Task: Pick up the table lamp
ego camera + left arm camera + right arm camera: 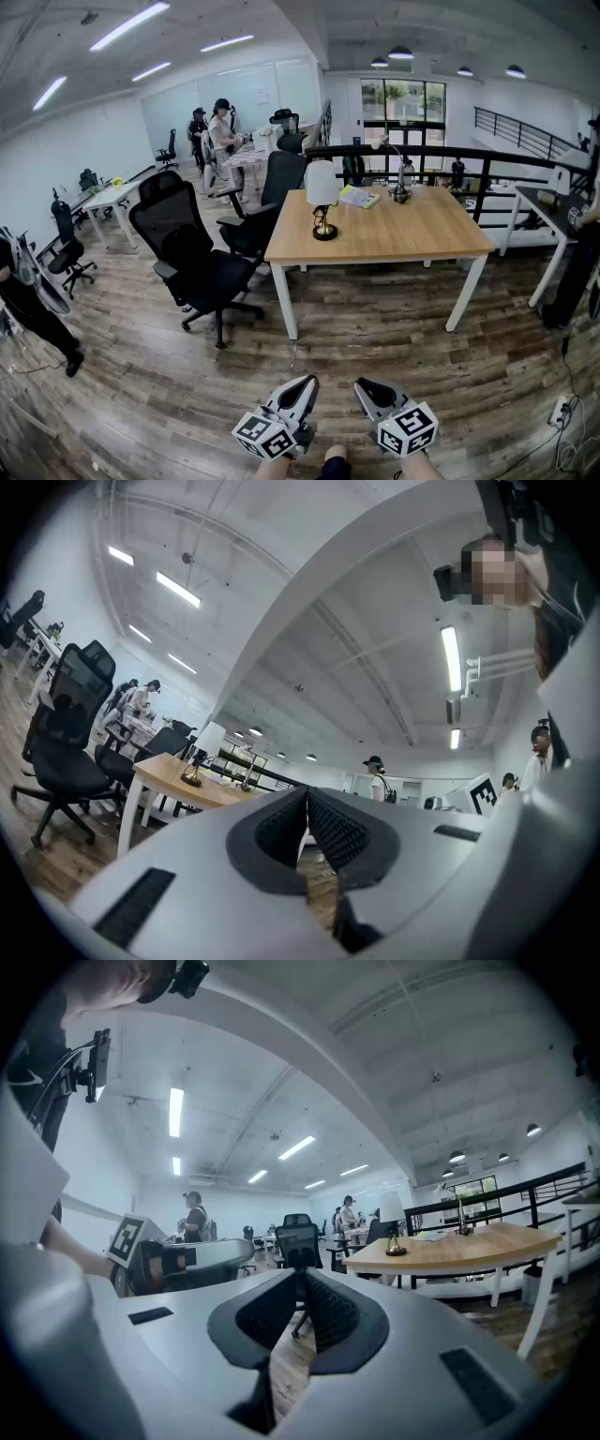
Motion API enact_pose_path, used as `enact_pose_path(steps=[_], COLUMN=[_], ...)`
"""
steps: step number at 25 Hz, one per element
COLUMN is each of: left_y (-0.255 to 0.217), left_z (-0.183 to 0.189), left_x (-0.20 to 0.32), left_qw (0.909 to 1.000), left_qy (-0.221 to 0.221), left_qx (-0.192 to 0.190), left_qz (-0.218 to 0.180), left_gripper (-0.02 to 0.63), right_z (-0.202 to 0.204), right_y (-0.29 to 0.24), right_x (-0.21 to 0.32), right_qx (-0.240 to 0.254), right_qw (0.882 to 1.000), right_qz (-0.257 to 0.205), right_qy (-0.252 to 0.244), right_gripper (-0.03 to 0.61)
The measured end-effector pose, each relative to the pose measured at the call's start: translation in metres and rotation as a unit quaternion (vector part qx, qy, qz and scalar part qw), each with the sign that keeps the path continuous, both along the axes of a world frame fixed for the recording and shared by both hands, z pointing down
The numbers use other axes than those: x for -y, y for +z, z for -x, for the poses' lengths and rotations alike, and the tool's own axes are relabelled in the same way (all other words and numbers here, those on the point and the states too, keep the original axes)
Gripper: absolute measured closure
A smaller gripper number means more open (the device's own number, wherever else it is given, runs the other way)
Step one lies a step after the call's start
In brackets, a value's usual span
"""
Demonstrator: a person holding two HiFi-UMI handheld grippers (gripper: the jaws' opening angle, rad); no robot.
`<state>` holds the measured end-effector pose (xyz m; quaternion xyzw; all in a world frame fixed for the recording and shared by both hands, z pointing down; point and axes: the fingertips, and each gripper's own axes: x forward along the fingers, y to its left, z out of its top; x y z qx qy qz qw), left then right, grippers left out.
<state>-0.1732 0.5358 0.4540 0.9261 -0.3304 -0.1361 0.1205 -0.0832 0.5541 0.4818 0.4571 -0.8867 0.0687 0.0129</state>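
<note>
The table lamp [322, 192] has a white shade and a brass stem on a dark round base. It stands upright near the left end of a wooden table [403, 239]. Both grippers hang low over the floor, well short of the table. My left gripper [304, 386] is shut with nothing in it, and my right gripper [368, 387] beside it is shut and empty too. The left gripper view shows the lamp [205, 750] far off at left beyond the closed jaws. In the right gripper view the lamp [393, 1224] is small on the table at right.
Two black office chairs [195, 258] [272, 192] stand left of the table. A book [359, 196] and a small gooseneck lamp [400, 183] lie behind the table lamp. A black railing [441, 152] runs behind. Another desk [548, 204] is at right. People [223, 127] stand far back.
</note>
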Motion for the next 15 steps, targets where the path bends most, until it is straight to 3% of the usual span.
enact_pose_path(steps=[15], left_y=[0.000], left_z=[-0.033], left_x=[0.126], left_qw=[0.9998], left_qy=[0.014], left_qx=[-0.010], left_qz=[0.007], left_gripper=[0.603], right_z=[-0.030], right_y=[-0.001], right_x=[0.130], right_qx=[-0.017], right_qw=[1.000], right_qz=[0.004], right_qy=[0.010], right_gripper=[0.526])
